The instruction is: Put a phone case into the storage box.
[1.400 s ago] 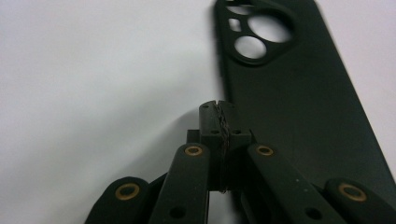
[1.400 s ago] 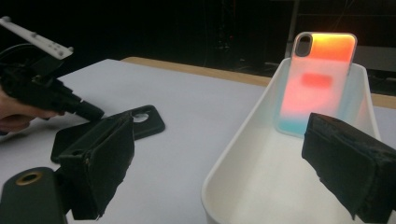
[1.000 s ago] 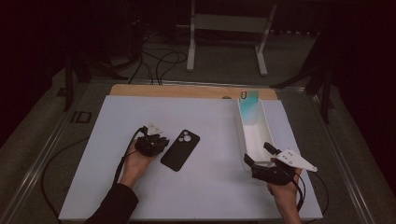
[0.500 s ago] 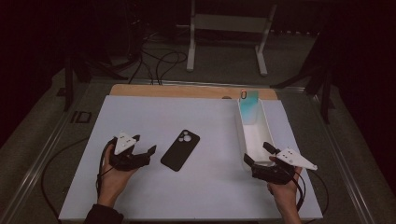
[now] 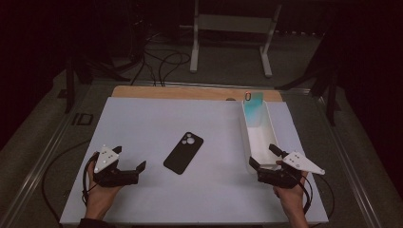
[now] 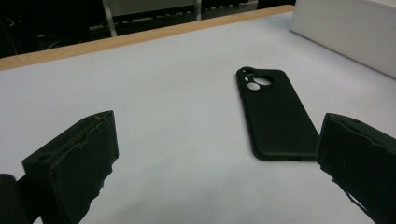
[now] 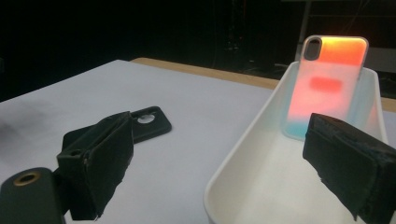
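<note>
cases: 2, black case point(image 5: 184, 152) flat mid-mat, iridescent case point(image 5: 254, 105) leaning on far end inside tray point(image 5: 264, 142) | trays: 1 | left gripper point(image 5: 124, 167): jaws just opened wide, empty, near black case | right gripper point(image 5: 266, 162): jaws apart around tray's near end, grasping nothing | right gripper view: iridescent case glows orange; high view: teal

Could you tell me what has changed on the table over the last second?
The left gripper has let go of the black phone case, its jaws just opening, and drawn back toward the table's left front, now empty. The case lies flat where it was. The right gripper stays open at the white tray's near end; the iridescent case keeps leaning at the far end.
</note>
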A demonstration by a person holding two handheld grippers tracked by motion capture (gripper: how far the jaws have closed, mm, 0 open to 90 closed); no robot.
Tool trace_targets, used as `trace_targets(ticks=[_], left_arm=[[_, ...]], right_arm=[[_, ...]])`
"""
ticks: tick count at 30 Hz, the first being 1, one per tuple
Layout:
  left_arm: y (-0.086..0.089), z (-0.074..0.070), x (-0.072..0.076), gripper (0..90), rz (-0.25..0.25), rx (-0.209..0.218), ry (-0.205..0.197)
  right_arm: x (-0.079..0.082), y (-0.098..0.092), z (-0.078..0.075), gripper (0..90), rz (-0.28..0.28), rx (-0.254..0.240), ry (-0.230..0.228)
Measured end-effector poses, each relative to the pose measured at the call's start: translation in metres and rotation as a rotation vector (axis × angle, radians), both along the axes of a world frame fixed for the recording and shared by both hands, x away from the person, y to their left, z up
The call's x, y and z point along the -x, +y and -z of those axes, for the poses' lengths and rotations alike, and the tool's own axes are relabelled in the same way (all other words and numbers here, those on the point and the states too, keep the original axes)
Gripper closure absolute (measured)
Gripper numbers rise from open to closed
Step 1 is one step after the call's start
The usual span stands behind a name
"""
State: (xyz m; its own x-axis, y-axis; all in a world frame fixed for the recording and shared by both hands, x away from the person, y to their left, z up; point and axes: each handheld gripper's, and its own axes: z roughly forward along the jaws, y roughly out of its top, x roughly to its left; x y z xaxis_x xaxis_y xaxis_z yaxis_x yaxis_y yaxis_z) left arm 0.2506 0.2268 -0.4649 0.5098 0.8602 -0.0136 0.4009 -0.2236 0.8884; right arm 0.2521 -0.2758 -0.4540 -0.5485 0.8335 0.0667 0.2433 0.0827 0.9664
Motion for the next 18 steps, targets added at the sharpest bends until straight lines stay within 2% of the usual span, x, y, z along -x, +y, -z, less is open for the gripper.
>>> trace_targets(ticks=[7, 10, 12, 18], left_arm=[[0.004, 0.001, 0.001, 0.0, -0.002, 0.009, 0.003], [0.004, 0.002, 0.0, 0.0, -0.001, 0.01, 0.014], [0.0, 0.004, -0.002, 0.0, 0.017, 0.006, 0.031], [-0.008, -0.002, -0.005, 0.0, 0.033, -0.02, 0.065]], right_arm=[[0.0, 0.002, 0.003, 8.6, -0.01, 0.008, -0.006], [0.0, 0.003, 0.003, 8.6, -0.013, 0.014, 0.001], [0.0, 0.004, 0.005, 8.6, -0.018, 0.026, 0.01], [0.0, 0.003, 0.004, 8.7, -0.017, 0.02, 0.015]])
